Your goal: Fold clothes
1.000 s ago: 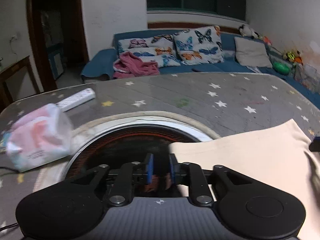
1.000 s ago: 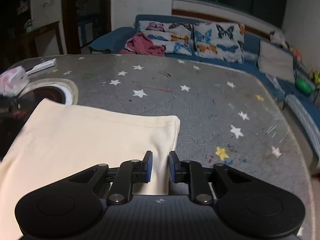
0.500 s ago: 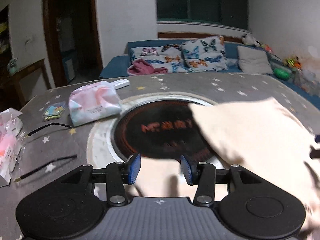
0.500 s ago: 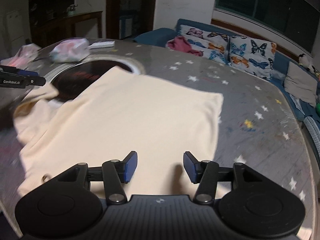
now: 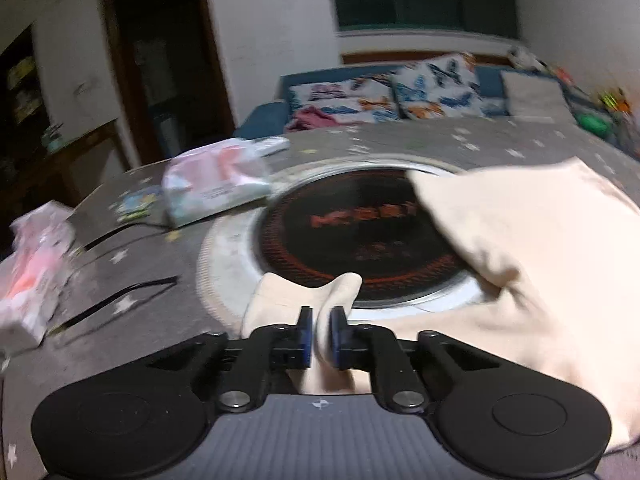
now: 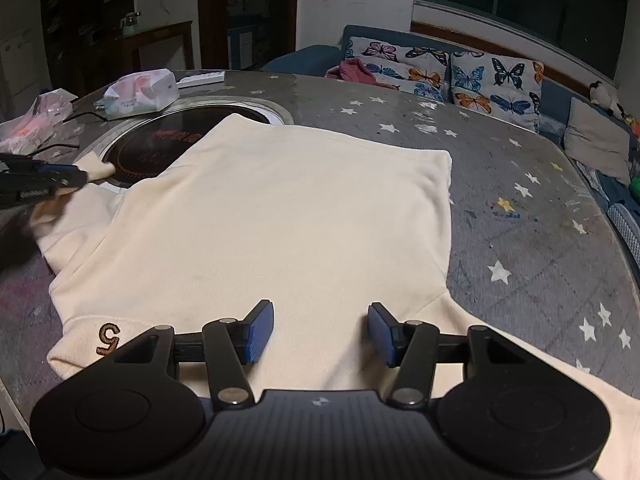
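The cream shirt (image 6: 288,216) lies spread across the star-patterned counter (image 6: 520,184), its far left corner draped over the round black cooktop (image 5: 360,224) set into the surface. The left tongs (image 5: 319,338) have just closed and now pinch a bunched sleeve end (image 5: 304,292) between their blue pads, likely so that this loose part can be carried inward over the body. The right tongs (image 6: 321,332) stand half-wide above the near hem with nothing pressed between them, having just been opening (probably free to pick a new hold). A tissue pack (image 6: 140,92) sits at the far left, well apart from the cloth, out of the fold's way.
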{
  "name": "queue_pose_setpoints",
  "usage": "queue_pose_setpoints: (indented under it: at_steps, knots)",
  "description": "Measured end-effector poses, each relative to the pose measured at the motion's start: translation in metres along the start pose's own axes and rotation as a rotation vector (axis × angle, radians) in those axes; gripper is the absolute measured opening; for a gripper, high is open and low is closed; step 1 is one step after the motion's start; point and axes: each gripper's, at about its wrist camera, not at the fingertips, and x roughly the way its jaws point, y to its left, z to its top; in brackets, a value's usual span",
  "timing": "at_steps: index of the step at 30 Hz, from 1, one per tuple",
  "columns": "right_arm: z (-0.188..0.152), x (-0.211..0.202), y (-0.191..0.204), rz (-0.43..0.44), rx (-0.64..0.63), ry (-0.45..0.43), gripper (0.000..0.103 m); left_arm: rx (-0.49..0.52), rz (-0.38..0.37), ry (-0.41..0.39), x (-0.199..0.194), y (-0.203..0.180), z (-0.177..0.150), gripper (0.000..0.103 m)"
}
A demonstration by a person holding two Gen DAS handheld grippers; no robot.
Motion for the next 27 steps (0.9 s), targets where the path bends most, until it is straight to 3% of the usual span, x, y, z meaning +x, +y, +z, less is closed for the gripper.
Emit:
queue_pose_setpoints:
  at_steps: [7,15,19,21,27]
  knots:
    - [-0.001,0.001,0.002,-0.009,0.006,-0.001,0.053,-0.208,0.127,-0.078,-0.028,0.053,-0.009,0.003]
    - [-0.001,0.001,0.002,-0.015,0.013,0.002,0.057,-0.306,0.272,-0.004,-0.038,0.072,-0.047,0.000]
    - [0.000,0.001,0.003,-0.021,0.001,0.004,0.058,-0.348,0.287,0.001,-0.043,0.083,-0.049,0.000]
    - [0.001,0.001,0.004,-0.022,-0.006,0.002,0.058,-0.355,0.257,0.022,-0.044,0.084,-0.048,0.001]
    - [0.002,-0.002,0.006,-0.017,-0.010,-0.005,0.058,-0.287,-0.012,-0.022,-0.056,0.041,-0.019,0.003]
